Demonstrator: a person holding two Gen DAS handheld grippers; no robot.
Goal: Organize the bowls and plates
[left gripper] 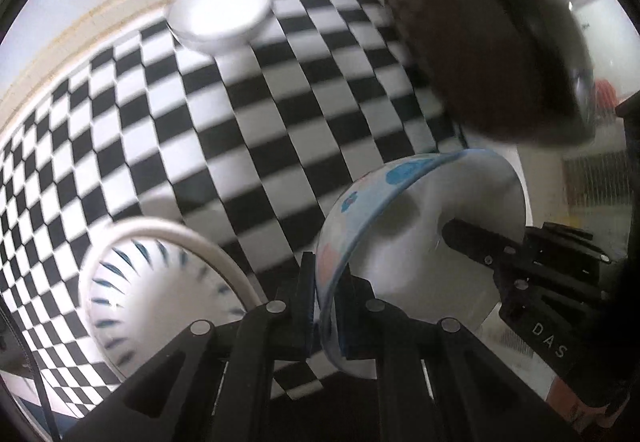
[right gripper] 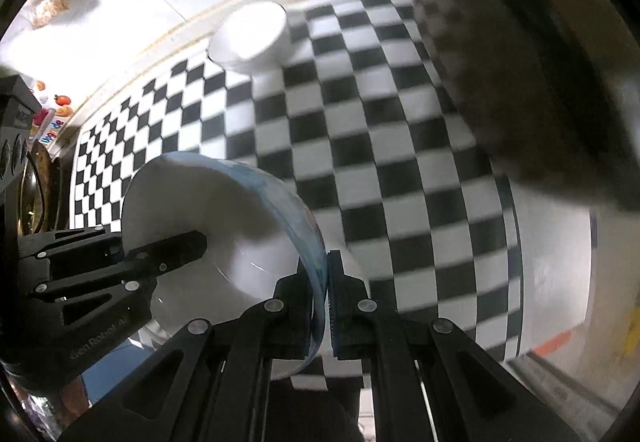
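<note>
Both grippers hold one white bowl with blue and pink spots [left gripper: 404, 242] by opposite sides of its rim, lifted and tilted above the checkered table. My left gripper [left gripper: 326, 302] is shut on its rim; the right gripper's finger [left gripper: 480, 242] shows inside the bowl. In the right wrist view my right gripper [right gripper: 325, 306] is shut on the same bowl's [right gripper: 224, 226] rim, with the left gripper's finger [right gripper: 172, 254] inside it. A white bowl with blue dashes [left gripper: 160, 298] sits at lower left. A plain white bowl [left gripper: 220, 14] stands at the far edge; it also shows in the right wrist view [right gripper: 252, 38].
A black and white checkered cloth [left gripper: 248, 130] covers the table, also seen in the right wrist view [right gripper: 360, 146]. A large dark blurred dish [left gripper: 492, 54] hangs at the upper right, also in the right wrist view [right gripper: 520, 90]. A pale wall lies behind.
</note>
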